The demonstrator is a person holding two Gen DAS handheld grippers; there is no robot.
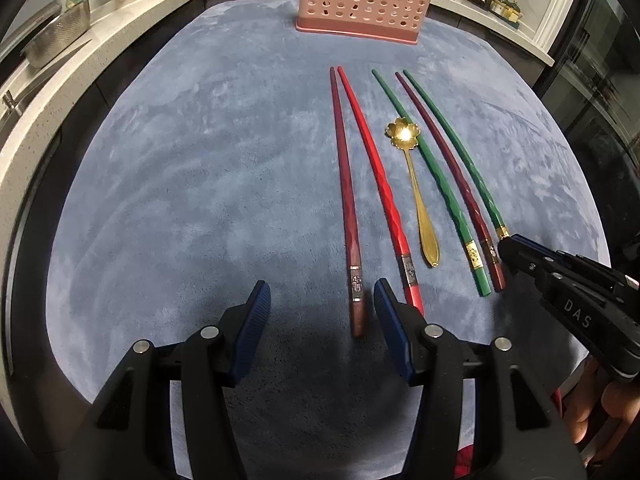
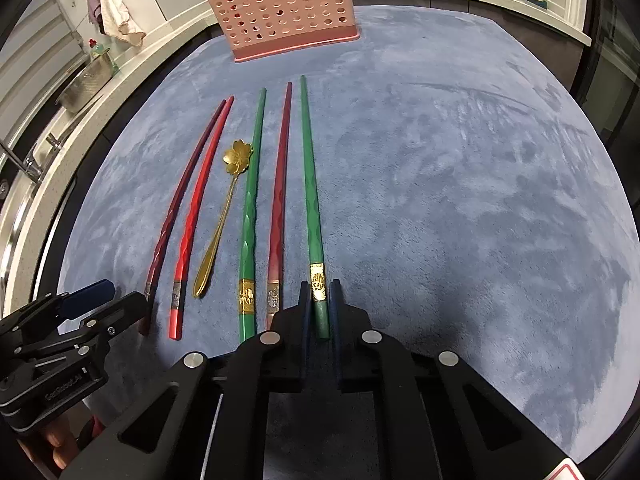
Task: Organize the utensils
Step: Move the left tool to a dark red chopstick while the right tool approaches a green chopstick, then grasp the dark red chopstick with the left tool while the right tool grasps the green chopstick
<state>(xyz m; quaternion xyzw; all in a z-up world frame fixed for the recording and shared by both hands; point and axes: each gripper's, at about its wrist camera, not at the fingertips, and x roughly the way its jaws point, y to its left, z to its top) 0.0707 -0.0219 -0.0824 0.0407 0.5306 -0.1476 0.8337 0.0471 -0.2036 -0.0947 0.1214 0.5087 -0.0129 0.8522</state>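
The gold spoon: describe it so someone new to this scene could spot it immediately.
Start at the pink perforated basket at the far edge of the blue-grey mat; in front of it lies a row of long chopsticks. The gold spoon lies in that row, between the bright red chopstick and a green chopstick. It alone is metallic gold, shorter, with a flower-shaped bowl.

Blue-grey mat point(image 2: 460, 184) carrying utensils

Five chopsticks point(image 2: 249, 216) and a gold spoon point(image 2: 224, 216) lie side by side; a pink basket point(image 2: 280, 12) stands at its far edge.
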